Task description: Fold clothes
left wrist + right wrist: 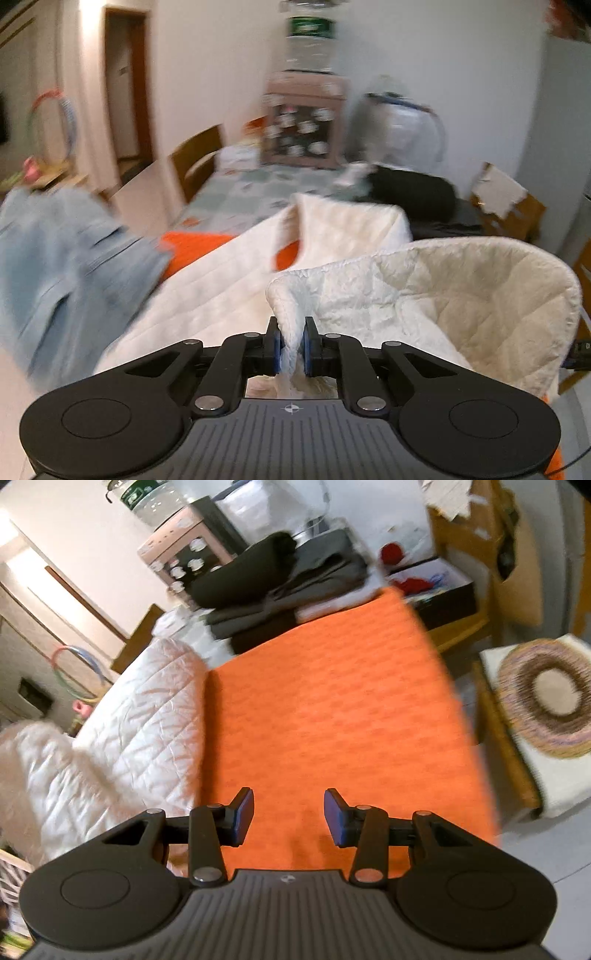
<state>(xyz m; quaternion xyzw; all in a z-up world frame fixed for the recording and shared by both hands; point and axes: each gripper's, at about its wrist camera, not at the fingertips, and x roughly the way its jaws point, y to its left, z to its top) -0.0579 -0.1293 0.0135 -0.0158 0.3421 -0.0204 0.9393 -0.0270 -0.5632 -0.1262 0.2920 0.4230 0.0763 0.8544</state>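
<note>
The orange mat (332,720) is serving as the landmark here, lying flat and covering most of the work surface in the right wrist view. The white quilted jacket (122,716) is lying along the mat's left edge, partly on it, its puffy stitched panels catching the light. In the left wrist view the same jacket (221,288) is spreading across the mat (192,247), hiding all but two orange patches, and a lifted part of it is curling up beside the camera with its cream lining facing out.

A pale blue denim garment (66,266) is lying at the mat's left side, blurred. At the mat's far end, a pile of dark clothes (280,587) is resting; behind it a pink cabinet (184,554) is carrying a clear water bottle (310,33) with a green label whose writing is too blurred to read. Off the mat's right edge, a round woven cushion (550,698) is sitting on a seat.

The left gripper (291,347) is clenching a bunched fold of the jacket's white fabric between its blue pads. The right gripper (289,819) is hovering over the near end of the mat, jaws parted and gripping nothing.
</note>
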